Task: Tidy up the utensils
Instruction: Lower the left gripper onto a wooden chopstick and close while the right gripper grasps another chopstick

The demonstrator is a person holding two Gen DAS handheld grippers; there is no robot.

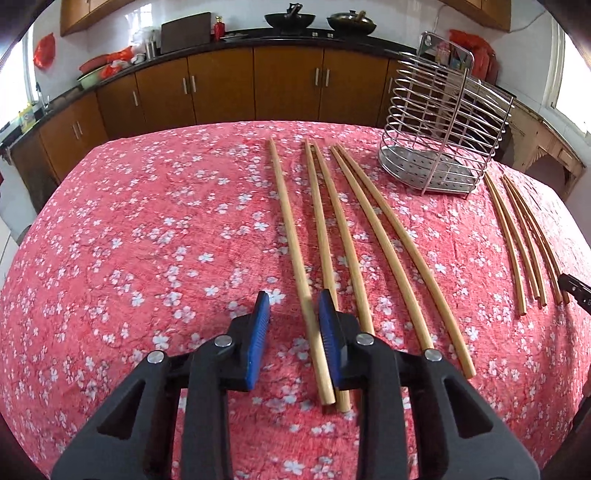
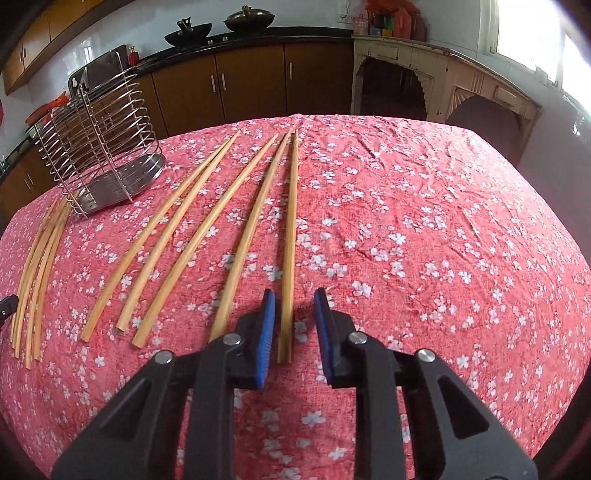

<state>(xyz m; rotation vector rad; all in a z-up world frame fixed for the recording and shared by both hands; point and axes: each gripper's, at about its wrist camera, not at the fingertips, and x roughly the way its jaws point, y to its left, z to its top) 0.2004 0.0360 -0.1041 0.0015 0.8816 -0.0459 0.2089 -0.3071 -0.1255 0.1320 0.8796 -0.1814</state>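
- A wire utensil rack (image 1: 443,122) stood upright toward the far side of the worktop (image 1: 147,240), between two groups of wooden chopsticks and touching neither gripper.
- Five chopsticks (image 1: 369,236) lay side by side in front of the left gripper (image 1: 291,306); the rack sat just beyond their far right.
- The left gripper's fingers (image 1: 258,332) were partly open around the leftmost chopstick (image 1: 295,258), its right pad touching or nearly touching the stick, the left pad apart from it.
- The right gripper (image 2: 294,306) had its fingers (image 2: 266,332) partly open around the rightmost chopstick (image 2: 290,251), which lay against the left pad with a gap to the right one.
- A neighbouring chopstick (image 2: 243,251) ran just outside that left finger.
- No writing could be read anywhere.
- The worktop wore a pink cloth with white blossoms; behind it stood brown cabinets (image 1: 221,85), a dark counter carrying two woks (image 1: 290,18), and a pale carved cupboard (image 2: 424,81) near a window.
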